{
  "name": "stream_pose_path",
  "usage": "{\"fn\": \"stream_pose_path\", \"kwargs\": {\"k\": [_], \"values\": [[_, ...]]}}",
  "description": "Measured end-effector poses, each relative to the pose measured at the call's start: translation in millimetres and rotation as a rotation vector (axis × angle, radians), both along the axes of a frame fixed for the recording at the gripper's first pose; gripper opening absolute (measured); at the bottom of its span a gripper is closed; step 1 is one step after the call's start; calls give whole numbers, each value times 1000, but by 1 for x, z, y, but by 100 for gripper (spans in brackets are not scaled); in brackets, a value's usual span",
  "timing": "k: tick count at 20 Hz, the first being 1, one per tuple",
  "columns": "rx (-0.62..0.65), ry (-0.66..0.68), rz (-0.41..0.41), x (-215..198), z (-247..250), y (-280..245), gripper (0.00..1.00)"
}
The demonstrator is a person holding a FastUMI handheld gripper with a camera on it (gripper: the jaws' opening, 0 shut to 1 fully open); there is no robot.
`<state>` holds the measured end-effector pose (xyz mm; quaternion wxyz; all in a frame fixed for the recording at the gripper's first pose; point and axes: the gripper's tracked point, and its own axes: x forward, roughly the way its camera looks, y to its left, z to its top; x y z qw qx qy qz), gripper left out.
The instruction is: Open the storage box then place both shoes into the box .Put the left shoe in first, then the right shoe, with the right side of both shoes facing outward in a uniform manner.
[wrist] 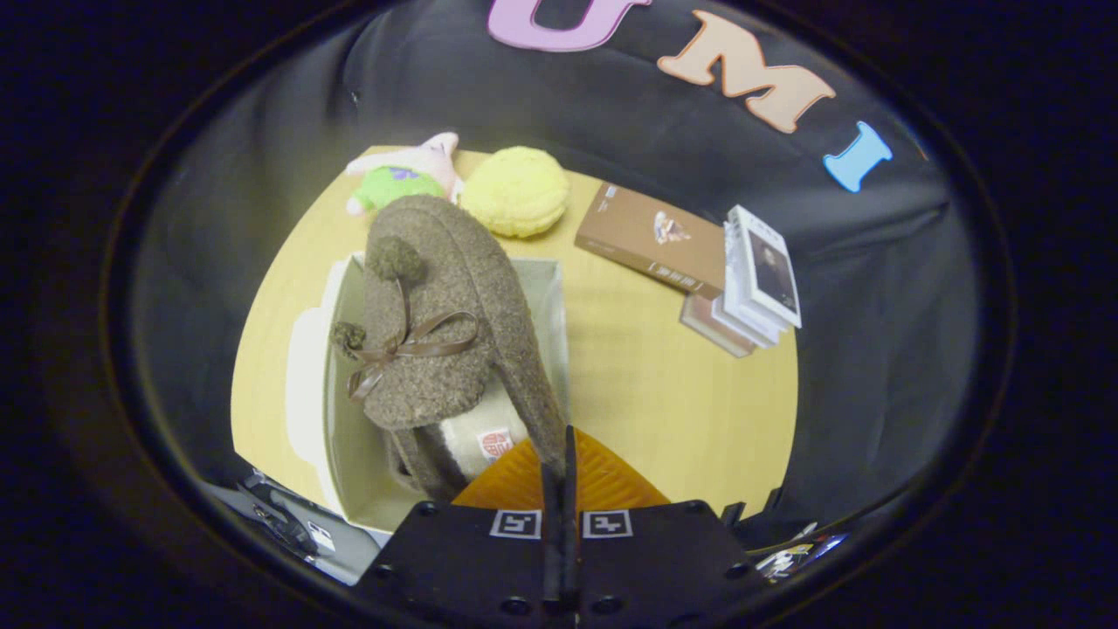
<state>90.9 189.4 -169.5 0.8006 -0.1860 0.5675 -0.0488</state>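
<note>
A brown fuzzy shoe (437, 332) with a ribbon bow and pompoms hangs from my gripper (559, 467), whose fingers are shut on the shoe's heel edge. The shoe is tilted toe-away over the open white storage box (336, 411) on the yellow table, with its cream lining and a small red label facing me. A second brown shoe (410, 467) lies low in the box under the held one, mostly hidden. The box's lid (301, 384) hangs open on the far side from the fingers, to the left.
Beyond the box lie a green and pink plush toy (397, 179) and a yellow fluffy ball (517, 192). A brown book (651, 240) and a stack of books (755, 279) sit to the right. Bare yellow tabletop (646, 384) lies right of the box.
</note>
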Motion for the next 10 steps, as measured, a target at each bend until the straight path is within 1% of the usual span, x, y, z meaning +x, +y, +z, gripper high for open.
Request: {"fn": "stream_pose_path", "kwargs": {"k": [3, 4, 6, 7, 10], "values": [[-14, 55, -57, -2, -37, -1, 4], [-7, 74, -89, -4, -47, -3, 4], [48, 103, -158, -10, -68, 3, 4], [48, 123, -180, -14, -76, 1, 4], [7, 168, -216, -22, -95, -11, 4]]}}
